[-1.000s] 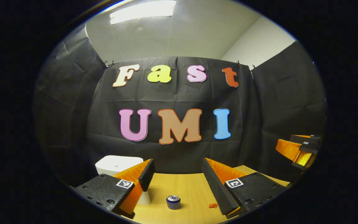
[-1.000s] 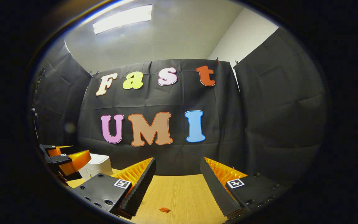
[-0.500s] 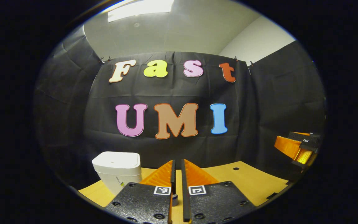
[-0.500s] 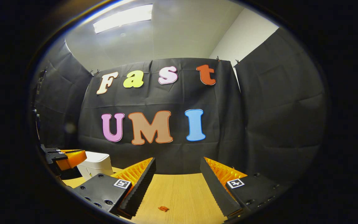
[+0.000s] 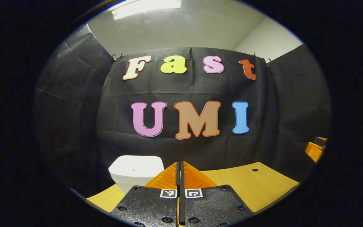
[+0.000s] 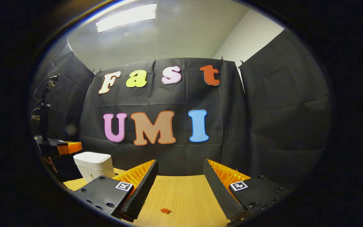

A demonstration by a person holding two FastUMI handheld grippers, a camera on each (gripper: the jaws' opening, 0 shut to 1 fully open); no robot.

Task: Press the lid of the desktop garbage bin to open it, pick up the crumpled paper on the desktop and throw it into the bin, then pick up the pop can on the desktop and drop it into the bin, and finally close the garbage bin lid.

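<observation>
The white desktop bin [image 5: 135,170] stands at the back left of the wooden table [image 5: 250,184], its lid down. My left gripper [image 5: 180,164] is shut, fingers pressed together with nothing between them, its tips just right of the bin and about level with its lid. In the right gripper view the bin [image 6: 93,164] sits at the left, with the left gripper [image 6: 74,147] beside its top. My right gripper [image 6: 180,164] hangs open over the bare table [image 6: 181,192], holding nothing. It shows small at the far right in the left gripper view [image 5: 316,148].
A tiny orange scrap [image 6: 165,211] lies on the table between the right gripper's fingers. A small dark hole [image 5: 255,170] marks the tabletop at the right. Black cloth walls close the booth behind and on both sides. A stand with cables [image 6: 44,107] rises at the left.
The left gripper went from wide open to shut and swung toward the bin, hiding the can it framed earlier. The right gripper has barely moved.
</observation>
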